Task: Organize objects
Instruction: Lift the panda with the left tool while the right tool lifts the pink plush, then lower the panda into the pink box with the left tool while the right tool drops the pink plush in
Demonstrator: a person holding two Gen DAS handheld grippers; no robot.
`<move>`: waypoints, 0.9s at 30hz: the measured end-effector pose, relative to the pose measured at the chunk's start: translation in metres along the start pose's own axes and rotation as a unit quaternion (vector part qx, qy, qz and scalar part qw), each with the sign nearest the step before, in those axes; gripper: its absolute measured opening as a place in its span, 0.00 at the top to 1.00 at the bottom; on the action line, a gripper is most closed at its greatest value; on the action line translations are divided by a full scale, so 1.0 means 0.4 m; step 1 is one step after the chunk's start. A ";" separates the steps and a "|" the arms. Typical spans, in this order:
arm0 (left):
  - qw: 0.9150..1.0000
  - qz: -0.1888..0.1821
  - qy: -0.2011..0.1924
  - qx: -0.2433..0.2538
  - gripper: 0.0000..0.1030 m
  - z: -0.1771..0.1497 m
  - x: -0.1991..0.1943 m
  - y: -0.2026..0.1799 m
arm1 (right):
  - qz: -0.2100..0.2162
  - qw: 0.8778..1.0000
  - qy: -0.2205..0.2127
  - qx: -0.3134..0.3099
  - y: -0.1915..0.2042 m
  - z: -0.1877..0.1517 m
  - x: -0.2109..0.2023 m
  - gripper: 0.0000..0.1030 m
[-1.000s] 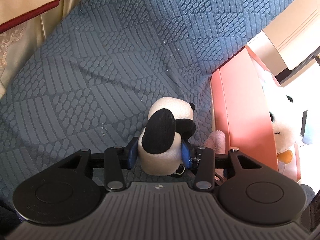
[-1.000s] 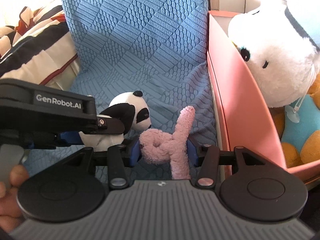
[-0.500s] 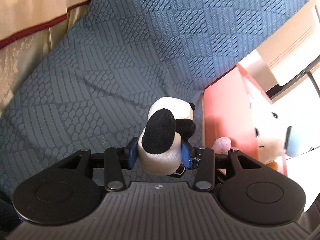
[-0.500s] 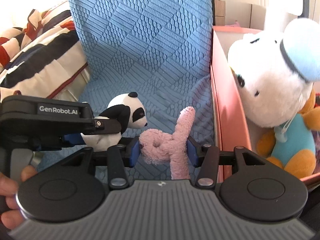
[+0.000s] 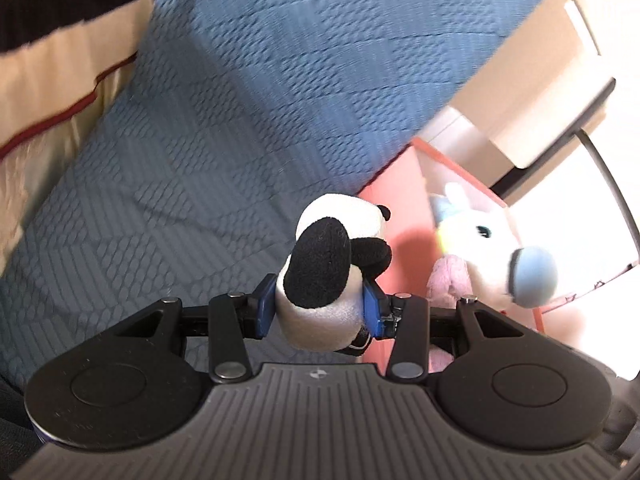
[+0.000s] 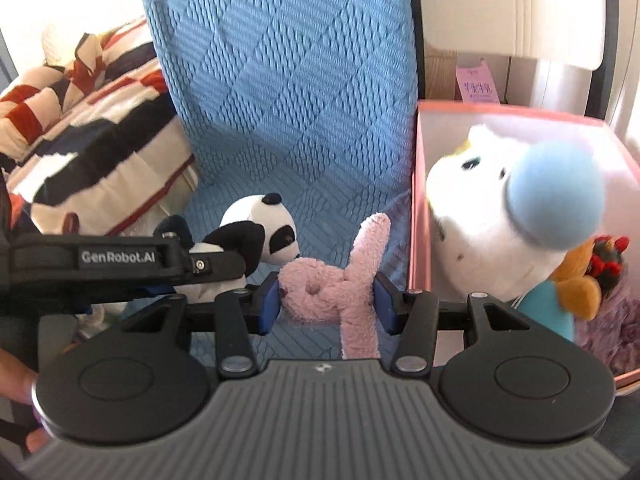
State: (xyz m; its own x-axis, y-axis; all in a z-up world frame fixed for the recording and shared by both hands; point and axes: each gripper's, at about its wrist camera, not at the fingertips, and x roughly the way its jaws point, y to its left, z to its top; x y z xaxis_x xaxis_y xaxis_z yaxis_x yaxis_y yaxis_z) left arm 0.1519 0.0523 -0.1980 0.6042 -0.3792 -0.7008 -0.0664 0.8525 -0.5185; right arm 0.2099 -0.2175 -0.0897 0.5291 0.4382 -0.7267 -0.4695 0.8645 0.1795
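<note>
Two soft toys are gripped, one per gripper. Left wrist view: the left gripper (image 5: 319, 307) pinches a panda toy (image 5: 328, 268) between its blue pads — the blue blanket (image 5: 248, 92) sits farther below than a second ago, and the pink box (image 5: 404, 216) shows more of its inside (view blurred). Right wrist view: the right gripper (image 6: 327, 303) clamps a pink plush (image 6: 340, 284), now higher beside the box (image 6: 420, 200), where a white plush (image 6: 488, 216) sits.

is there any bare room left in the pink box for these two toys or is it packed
Bare room shows along the pink box by its left wall and back corner, beside the white plush. The right front is crowded with the orange plush and purple fluff.
</note>
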 end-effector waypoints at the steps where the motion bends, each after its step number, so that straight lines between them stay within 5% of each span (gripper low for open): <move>1: 1.000 -0.004 -0.001 0.002 0.52 0.005 -0.009 -0.011 | -0.001 1.000 -0.004 -0.001 -0.004 0.008 -0.012 0.50; 18: 0.997 -0.059 -0.018 0.052 0.52 0.126 -0.100 -0.262 | 0.026 0.999 -0.044 0.015 -0.139 0.165 -0.189 0.50; 27: 0.992 -0.085 -0.018 0.089 0.52 0.131 -0.085 -0.457 | -0.017 0.997 -0.064 0.028 -0.264 0.194 -0.275 0.50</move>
State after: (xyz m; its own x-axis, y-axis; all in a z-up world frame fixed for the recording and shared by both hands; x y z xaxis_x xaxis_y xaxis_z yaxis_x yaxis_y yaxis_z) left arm 0.1852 -0.0716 -0.0538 0.6223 -0.5129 -0.5914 0.1779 0.8284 -0.5312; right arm 0.2561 -0.3381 0.0228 0.6321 0.4327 -0.6428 -0.4117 0.8903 0.1944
